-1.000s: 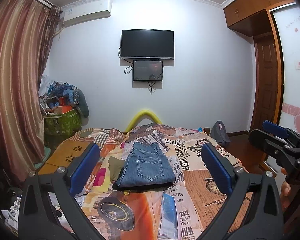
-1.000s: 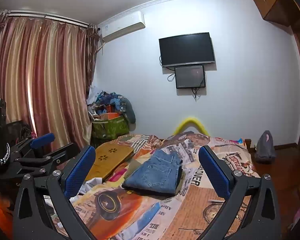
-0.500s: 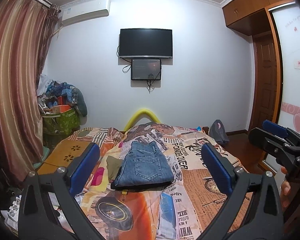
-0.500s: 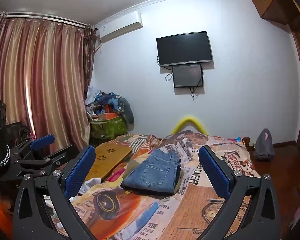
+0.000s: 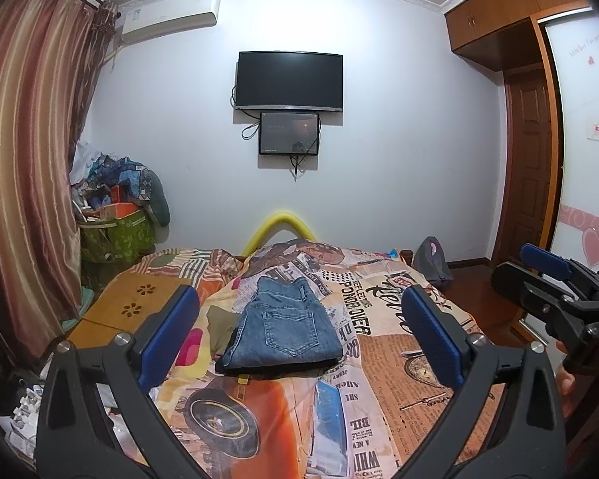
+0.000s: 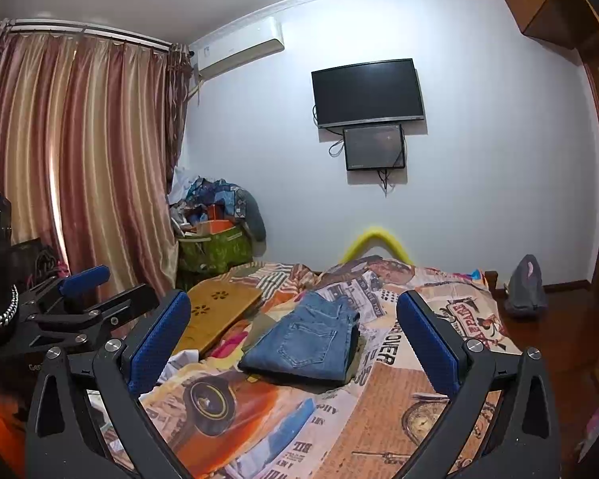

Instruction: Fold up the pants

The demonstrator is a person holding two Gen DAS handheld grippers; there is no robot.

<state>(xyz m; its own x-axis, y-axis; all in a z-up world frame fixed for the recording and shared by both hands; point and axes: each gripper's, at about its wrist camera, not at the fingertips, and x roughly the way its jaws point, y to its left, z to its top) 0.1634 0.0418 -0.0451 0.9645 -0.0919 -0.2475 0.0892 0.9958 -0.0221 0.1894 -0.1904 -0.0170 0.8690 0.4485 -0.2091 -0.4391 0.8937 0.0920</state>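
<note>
Jeans [image 5: 285,329] lie folded into a compact blue denim packet on the bed [image 5: 399,343], roughly mid-width and toward its far half, over a quilt printed with newsprint and a vintage car. Little has changed over the last second: the packet keeps its shape and place, and both wrist views have drifted only slightly, with the jeans sitting a touch lower and nearer the frame centre than before, as if the tools were being held back rather than brought in. That reads as the folding being finished, or nearly so, with nothing left in hand. The left gripper [image 5: 299,345] has its jaws spread wide and empty, and the right gripper [image 6: 293,343] likewise stands wide apart with nothing between its blue pads; each can be seen from the other's camera, held well short of the denim. The packet's long axis runs near-to-far along the bed, slightly angled in the right wrist view; a back pocket faces up, the broad folded edge lies at the near end, and the narrower end points toward the far wall with the television [image 5: 289,82]. An olive cloth [image 5: 219,325] peeks out just beside its left edge.
</note>
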